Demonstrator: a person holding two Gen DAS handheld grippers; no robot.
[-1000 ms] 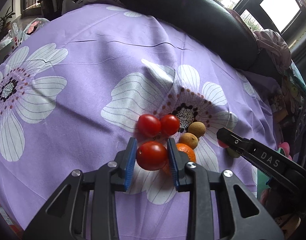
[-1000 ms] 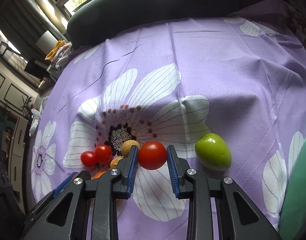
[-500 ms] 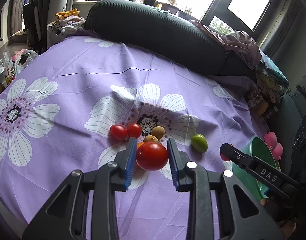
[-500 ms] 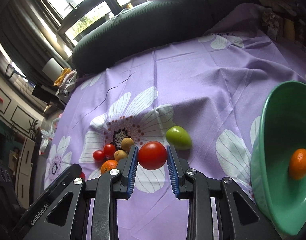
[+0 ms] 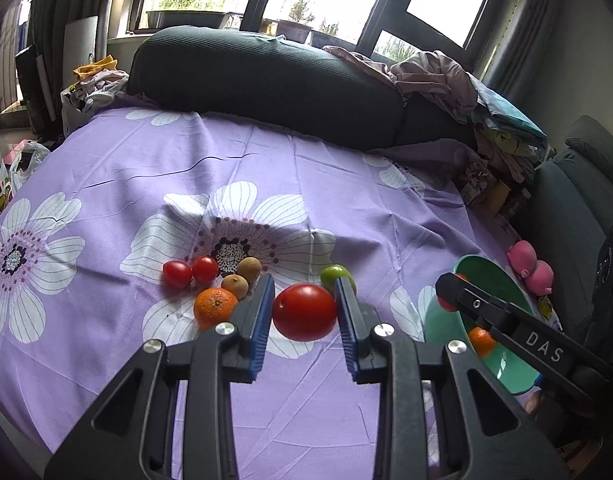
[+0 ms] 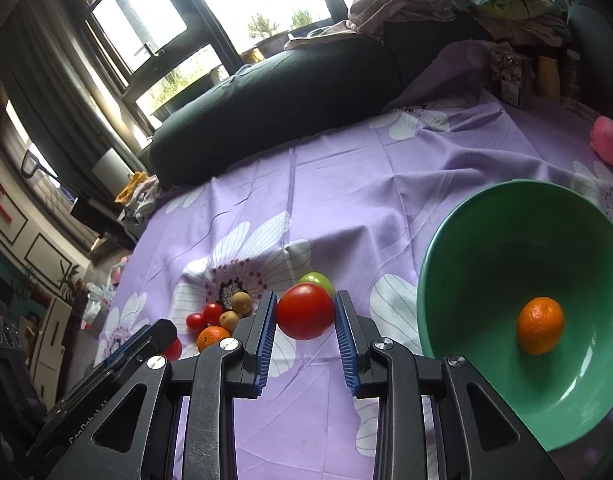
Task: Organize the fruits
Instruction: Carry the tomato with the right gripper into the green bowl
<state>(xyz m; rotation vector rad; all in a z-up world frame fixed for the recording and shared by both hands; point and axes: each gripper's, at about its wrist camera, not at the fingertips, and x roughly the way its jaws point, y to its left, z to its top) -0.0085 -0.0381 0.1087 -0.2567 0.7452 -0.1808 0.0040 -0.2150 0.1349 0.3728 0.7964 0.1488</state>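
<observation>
My left gripper [image 5: 305,312] is shut on a red tomato [image 5: 304,312], held above the purple flowered sheet [image 5: 106,312]. My right gripper [image 6: 305,312] is shut on another red tomato [image 6: 305,311], left of the green bowl [image 6: 486,216], which holds one orange [image 6: 540,331]. On the sheet lie two small tomatoes [image 5: 190,272], two brown fruits [image 5: 242,276], an orange [image 5: 214,307] and a green fruit [image 5: 332,274], partly hidden behind my left fingers. The bowl also shows in the left wrist view [image 5: 438,316], behind the right gripper's arm.
A dark bolster cushion [image 5: 266,80] lies along the back of the bed. Piled clothes [image 5: 446,76] sit at the back right. A pink toy [image 5: 532,266] lies beyond the bowl. Bags and furniture stand off the left edge.
Both grippers have lifted away from the sheet with their tomatoes. The right gripper has moved right toward the green bowl, which now fills more of its view.
</observation>
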